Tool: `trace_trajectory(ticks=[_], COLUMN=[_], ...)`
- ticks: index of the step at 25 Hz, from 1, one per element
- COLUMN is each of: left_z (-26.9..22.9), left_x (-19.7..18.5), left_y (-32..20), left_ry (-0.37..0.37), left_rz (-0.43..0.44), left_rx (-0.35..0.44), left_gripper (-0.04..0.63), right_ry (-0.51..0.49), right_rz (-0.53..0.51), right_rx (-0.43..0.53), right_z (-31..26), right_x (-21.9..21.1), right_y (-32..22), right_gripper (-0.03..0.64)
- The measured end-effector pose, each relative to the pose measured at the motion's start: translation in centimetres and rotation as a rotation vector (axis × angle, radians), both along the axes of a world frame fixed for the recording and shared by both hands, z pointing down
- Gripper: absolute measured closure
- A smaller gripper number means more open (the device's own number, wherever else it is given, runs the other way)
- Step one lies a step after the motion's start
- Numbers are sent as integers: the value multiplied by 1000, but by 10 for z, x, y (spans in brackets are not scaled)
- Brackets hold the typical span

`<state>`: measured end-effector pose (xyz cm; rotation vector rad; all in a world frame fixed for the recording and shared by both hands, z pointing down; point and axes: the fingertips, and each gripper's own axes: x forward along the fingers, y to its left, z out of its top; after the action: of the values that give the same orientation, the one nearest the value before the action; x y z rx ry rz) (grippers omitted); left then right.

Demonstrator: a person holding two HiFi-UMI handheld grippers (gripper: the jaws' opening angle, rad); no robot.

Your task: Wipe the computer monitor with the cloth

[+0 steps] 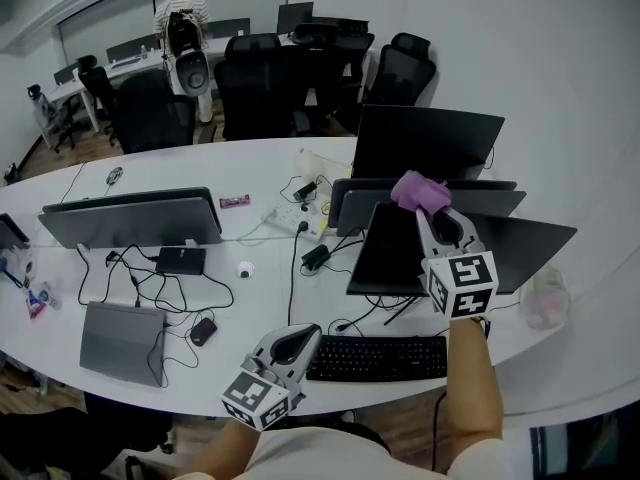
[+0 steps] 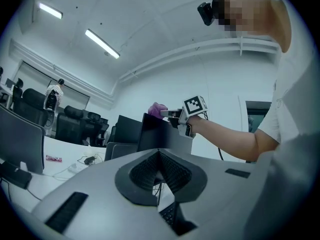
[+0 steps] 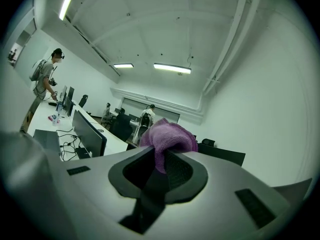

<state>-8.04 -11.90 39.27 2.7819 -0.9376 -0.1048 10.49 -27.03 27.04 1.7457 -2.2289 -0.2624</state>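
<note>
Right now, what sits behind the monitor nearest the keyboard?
A second monitor, then a third monitor. The right gripper and its purple cloth cover part of the second; anything lower behind is hidden.

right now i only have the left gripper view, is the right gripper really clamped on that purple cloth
observer: yes, the right gripper view shows the right gripper shut on the purple cloth, which bunches out past the jaws.
operator: ok, and what's on the desk left of my own gripper
observer: in the head view a closed grey laptop and a black mouse lie on the white desk, left of the left gripper.
</note>
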Motion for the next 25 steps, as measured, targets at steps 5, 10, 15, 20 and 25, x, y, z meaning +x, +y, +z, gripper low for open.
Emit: trace_trajectory(ticks=[5, 10, 15, 20, 25], left_z=[0, -2, -1, -6, -9], left_x=[14, 34, 58, 83, 109], left_y=[-1, -3, -9, -12, -16], left_ry=[-10, -14, -24, -24, -26], left_rz=[1, 12, 28, 36, 51], left_rx=[4, 12, 19, 30, 44], left_gripper=[588, 588, 588, 588, 588], right_ry=[-24, -20, -20, -27, -22], right_rz=[17, 32, 45, 49, 63], right_rx=[-1, 1, 6, 2, 8], right_z=[0, 0, 1, 0, 0], right_x=[27, 51, 76, 105, 136], right_y=[1, 5, 8, 13, 17], right_gripper=[551, 552, 551, 551, 551])
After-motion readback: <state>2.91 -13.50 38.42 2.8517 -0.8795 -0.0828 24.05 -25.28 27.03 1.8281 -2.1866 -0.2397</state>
